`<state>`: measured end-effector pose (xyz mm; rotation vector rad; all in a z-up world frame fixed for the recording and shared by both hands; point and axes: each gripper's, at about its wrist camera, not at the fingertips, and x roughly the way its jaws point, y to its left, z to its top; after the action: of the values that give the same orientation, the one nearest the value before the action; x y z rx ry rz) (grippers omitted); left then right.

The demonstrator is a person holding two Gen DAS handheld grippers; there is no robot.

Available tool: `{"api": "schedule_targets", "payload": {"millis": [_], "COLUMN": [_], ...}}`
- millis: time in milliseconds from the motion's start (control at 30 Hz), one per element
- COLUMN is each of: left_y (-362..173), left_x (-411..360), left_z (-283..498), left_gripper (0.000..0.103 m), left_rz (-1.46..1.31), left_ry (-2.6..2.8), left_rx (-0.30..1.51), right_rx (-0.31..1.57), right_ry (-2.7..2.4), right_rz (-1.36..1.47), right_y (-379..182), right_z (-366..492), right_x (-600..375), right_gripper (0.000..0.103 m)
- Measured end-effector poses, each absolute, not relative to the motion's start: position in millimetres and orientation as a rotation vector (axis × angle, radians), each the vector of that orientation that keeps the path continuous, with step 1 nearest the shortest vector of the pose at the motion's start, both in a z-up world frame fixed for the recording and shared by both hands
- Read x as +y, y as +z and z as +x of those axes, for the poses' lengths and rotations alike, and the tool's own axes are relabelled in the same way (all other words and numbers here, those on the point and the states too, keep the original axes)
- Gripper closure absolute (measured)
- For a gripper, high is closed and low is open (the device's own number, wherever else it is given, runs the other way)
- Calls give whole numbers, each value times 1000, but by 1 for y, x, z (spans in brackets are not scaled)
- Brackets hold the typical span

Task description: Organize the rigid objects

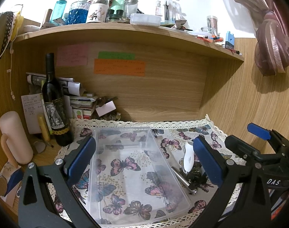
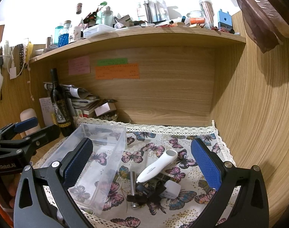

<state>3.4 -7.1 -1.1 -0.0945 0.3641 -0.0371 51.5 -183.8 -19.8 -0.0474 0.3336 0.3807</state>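
Note:
A clear plastic box (image 1: 136, 172) lies empty on the butterfly cloth (image 1: 211, 133); it also shows in the right wrist view (image 2: 98, 152). To its right lies a small pile: a white handheld device (image 2: 157, 166), a metal cylinder (image 2: 133, 183), a black clamp-like part (image 2: 150, 191) and a small translucent white block (image 2: 172, 189). The white device also shows in the left wrist view (image 1: 189, 156). My left gripper (image 1: 144, 163) is open over the box. My right gripper (image 2: 142, 163) is open above the pile.
A dark wine bottle (image 1: 56, 102) stands at the back left beside stacked papers (image 1: 81, 98). A pink tumbler (image 1: 15, 136) stands at the far left. The wooden shelf (image 1: 125, 32) above holds several bottles. A wooden side wall (image 2: 258, 114) closes the right.

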Motion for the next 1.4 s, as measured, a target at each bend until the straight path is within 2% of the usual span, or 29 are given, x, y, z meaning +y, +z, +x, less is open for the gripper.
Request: {"api": "schedule_targets", "payload": {"millis": [267,567,633,667,733,800,900,1033,1100,1400], "left_y": [-2,-15,-18,-20,-25,-32,-44,-60,-68,-88], "left_x": [-2,14,19,21,28,40,57,74,81,91], "left_z": [4,23,25,27,32,39,51,67,74,85], "left_gripper": [0,0,5,13,19,28,42,50,60,75], "left_rz": [-110,-138,-115,-100,-88,-102,-108,-115,-118,-139], "left_ry": [-38,-61,-37,-14,24,71,94,95,85,32], "left_rx": [358,433,442,450,475,514,581,675,729,885], "right_rx": [329,356,388,396,422,453,510,579,620,770], "right_ry": [381,351,350,348,336,309,299,284,279,228], "right_rz": [-46,-48,-40,-38,-41,-59,-70,-66,-54,-42], "right_y": [-19,-26,-30,-31,-34,-37,-45,-54,-59,-82], "right_z": [52,68,78,80,88,99,115,135,147,198], "right_x": [-181,-183,-187,-188,-190,-190,-192,-196,-198,-202], "right_gripper": [0,0,1,3,12,26,34,44,49,52]}}
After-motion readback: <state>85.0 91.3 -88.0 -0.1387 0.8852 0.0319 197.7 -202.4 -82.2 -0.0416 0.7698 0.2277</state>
